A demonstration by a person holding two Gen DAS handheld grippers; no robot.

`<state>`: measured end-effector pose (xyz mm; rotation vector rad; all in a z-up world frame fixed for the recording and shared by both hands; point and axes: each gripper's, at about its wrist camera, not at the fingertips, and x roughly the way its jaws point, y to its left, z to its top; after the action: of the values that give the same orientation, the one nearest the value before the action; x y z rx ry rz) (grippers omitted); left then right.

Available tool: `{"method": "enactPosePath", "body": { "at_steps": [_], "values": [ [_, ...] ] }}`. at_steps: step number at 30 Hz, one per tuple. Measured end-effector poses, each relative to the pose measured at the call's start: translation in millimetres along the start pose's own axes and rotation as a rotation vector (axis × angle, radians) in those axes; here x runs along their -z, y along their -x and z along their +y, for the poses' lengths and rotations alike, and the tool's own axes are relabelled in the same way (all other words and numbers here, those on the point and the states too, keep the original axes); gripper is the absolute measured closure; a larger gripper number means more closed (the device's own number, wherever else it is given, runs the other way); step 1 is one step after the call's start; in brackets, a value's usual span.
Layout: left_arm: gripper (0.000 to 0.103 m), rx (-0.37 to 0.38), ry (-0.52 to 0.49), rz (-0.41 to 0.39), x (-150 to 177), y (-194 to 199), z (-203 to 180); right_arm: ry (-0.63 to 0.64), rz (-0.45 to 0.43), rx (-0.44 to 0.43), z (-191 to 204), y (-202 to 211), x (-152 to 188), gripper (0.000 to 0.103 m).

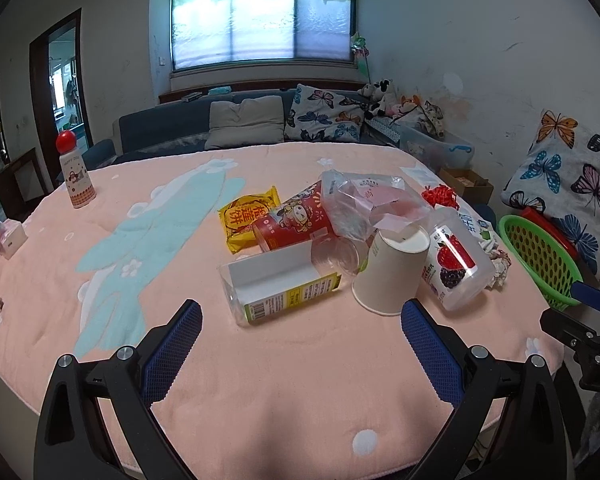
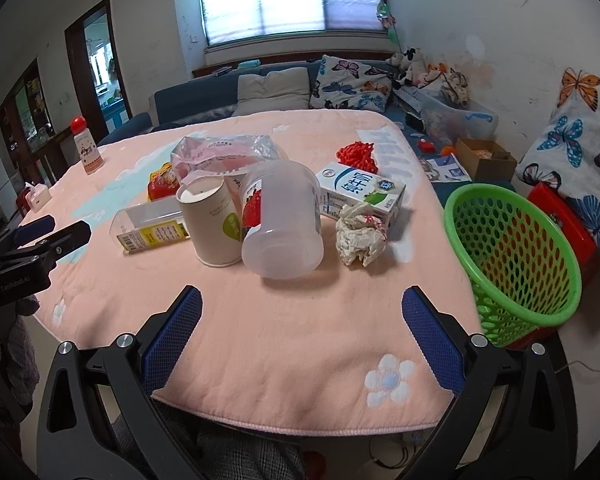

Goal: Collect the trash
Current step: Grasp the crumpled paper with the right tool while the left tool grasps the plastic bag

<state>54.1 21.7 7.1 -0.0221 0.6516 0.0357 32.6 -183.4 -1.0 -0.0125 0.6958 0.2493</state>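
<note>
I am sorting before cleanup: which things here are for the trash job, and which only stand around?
For the job: paper cup, plastic jar, crumpled paper, milk carton, open box, yellow wrapper, green basket.

Standing around: red-capped bottle, tissue box, sofa cushions.

I'm working in a lived-in home, a sitting room by the look of it: a blue sofa (image 1: pixel 172 128) with a butterfly-print cushion (image 1: pixel 326 114) under a wide window (image 1: pixel 262 16), soft toys (image 1: pixel 384 100) piled in the corner, a table under a pink quilted cover (image 1: pixel 180 216), and a doorway (image 1: pixel 64 84) to another room.
</note>
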Motion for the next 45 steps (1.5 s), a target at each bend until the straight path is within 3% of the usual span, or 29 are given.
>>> {"method": "enactPosePath", "body": {
  "at_steps": [26,33,41,45],
  "values": [
    [0.008,0.081,0.060,0.077,-71,-81,-10,-0.002,0.063,0.008,-34,-46,-23,0.005],
    [0.028,0.103,0.084,0.119,-92,-110,-12,-0.031,0.082,0.000,-54,-62,-29,0.006],
    [0.041,0.245,0.146,0.240,-101,-151,-6,-0.069,0.132,-0.031,-77,-85,-33,0.015],
    [0.050,0.267,0.158,0.281,-97,-164,-7,-0.078,0.158,-0.054,-82,-101,-36,0.023]
  ]
}}
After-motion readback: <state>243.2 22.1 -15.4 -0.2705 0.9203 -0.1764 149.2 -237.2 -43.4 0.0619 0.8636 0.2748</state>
